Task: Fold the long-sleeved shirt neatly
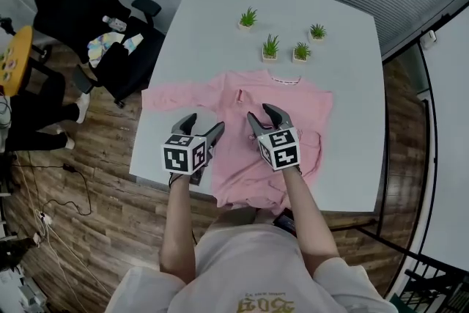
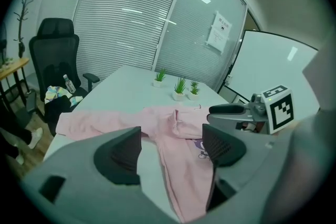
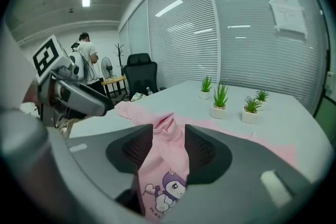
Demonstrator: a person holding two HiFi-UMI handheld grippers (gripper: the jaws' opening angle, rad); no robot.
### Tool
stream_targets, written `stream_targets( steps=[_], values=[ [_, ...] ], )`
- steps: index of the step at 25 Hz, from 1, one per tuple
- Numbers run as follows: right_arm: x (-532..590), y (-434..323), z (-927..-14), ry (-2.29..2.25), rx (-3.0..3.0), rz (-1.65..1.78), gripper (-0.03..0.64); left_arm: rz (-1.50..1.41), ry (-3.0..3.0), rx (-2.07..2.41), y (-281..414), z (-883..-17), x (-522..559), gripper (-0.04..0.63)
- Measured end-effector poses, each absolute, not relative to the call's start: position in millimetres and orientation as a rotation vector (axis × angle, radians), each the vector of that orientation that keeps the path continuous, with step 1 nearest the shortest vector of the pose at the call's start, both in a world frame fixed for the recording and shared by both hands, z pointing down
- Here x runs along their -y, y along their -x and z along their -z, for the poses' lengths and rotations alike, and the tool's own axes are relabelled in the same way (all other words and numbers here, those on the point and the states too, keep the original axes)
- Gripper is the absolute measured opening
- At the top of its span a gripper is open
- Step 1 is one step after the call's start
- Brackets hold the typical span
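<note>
While both grippers hover over the near half of the tabletop (image 1: 212, 18), each has its jaws spread apart. The left gripper (image 1: 204, 122) hangs above the shirt's left flank near the near left corner, with nothing between its jaws. The right gripper (image 1: 262, 113) sits just beside it over the middle of the shirt; pink cloth shows in the gap between its jaws, but the pads do not press on it. The pink long-sleeved shirt (image 1: 231, 165) lies spread on the tabletop with its hem at the near edge and its collar pointing toward the far edge. One sleeve stretches out toward the left edge, the other is doubled back along the right side, and a small ridge of cloth stands up just past the right gripper. Beyond the collar stand four small potted plants (image 1: 270, 48). Off the tabletop's far left corner, a black office chair (image 1: 80, 4) stands on the wooden floor.
</note>
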State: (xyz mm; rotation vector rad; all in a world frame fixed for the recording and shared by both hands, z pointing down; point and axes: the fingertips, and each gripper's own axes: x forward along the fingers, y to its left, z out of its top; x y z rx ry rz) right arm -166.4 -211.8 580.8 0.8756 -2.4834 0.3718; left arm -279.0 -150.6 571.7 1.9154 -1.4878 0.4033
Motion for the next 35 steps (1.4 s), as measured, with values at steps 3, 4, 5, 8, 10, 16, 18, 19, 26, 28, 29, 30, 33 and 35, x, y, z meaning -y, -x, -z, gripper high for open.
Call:
stream_targets(
  steps=[3, 4, 5, 8, 10, 16, 18, 19, 26, 28, 29, 30, 33, 35],
  values=[
    [196.8, 149.3, -557.4, -0.893, 2.542, -0.433, 0.186, -0.386, -1.904, 1.529, 274.9, -560.2, 141.1, 0.37],
    [191.8, 144.4, -550.4, -0.893, 2.56, -0.446, 0.186, -0.38, -1.899, 1.545, 273.0, -556.0, 137.3, 0.37],
    [187.2, 138.9, -543.7, -0.895, 2.579, -0.46, 0.186, -0.373, -1.894, 1.56, 270.3, -552.2, 133.2, 0.37],
    [171.9, 123.4, -525.6, -0.925, 2.636, -0.543, 0.184, -0.382, -1.875, 1.593, 262.4, -546.6, 116.6, 0.37],
    [158.6, 114.6, -514.8, -0.93, 2.669, -0.579, 0.183, -0.387, -1.859, 1.61, 257.4, -542.6, 104.4, 0.368],
    [122.4, 93.4, -497.7, -0.9, 2.715, -0.613, 0.181, -0.394, -1.846, 1.65, 236.7, -526.2, 69.4, 0.368],
    [111.6, 90.4, -491.0, -0.882, 2.732, -0.607, 0.181, -0.395, -1.839, 1.668, 233.8, -521.3, 58.0, 0.368],
    [106.0, 89.2, -488.0, -0.873, 2.741, -0.607, 0.181, -0.394, -1.833, 1.679, 233.4, -519.4, 52.0, 0.367],
    [80.1, 82.0, -472.5, -0.84, 2.785, -0.623, 0.176, -0.379, -1.789, 1.739, 232.2, -511.3, 13.2, 0.36],
    [77.6, 85.6, -472.4, -0.836, 2.789, -0.632, 0.175, -0.368, -1.78, 1.753, 237.7, -510.9, 8.1, 0.36],
    [75.7, 87.8, -473.1, -0.832, 2.79, -0.634, 0.175, -0.363, -1.774, 1.76, 241.5, -511.5, 6.5, 0.36],
    [73.6, 90.0, -474.0, -0.828, 2.79, -0.635, 0.175, -0.359, -1.769, 1.765, 245.6, -512.2, 5.4, 0.36],
    [68.7, 100.0, -475.9, -0.817, 2.785, -0.646, 0.173, -0.35, -1.759, 1.769, 259.5, -512.2, 5.9, 0.36],
    [70.6, 113.6, -478.6, -0.805, 2.777, -0.644, 0.173, -0.349, -1.759, 1.765, 272.4, -514.0, 11.5, 0.36]
  ],
)
